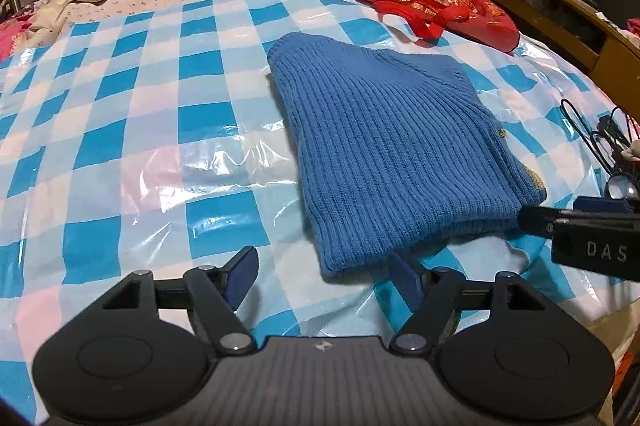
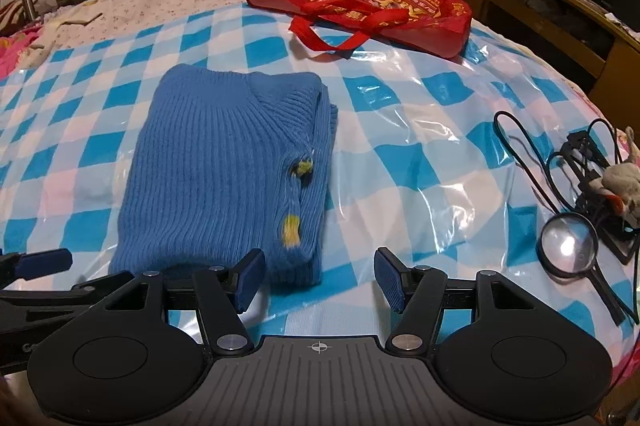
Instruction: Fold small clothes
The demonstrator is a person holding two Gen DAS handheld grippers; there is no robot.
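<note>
Right wrist view alone shows magnifying glass [image 2: 569,247], yellow marks on folded blue sweater [image 2: 224,162], both grippers spread, empty.

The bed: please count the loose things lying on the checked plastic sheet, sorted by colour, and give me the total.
Blue: 1, the folded knitted sweater.
Red: 1, the shopping bag.
Black: 2, the magnifying glass and the tangle of cables.
White: 1, the small plush toy.
Total: 5

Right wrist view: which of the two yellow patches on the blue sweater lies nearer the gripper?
The plain bright yellow patch near the blue sweater's hem; the other patch, farther up, is mixed with dark.
</note>
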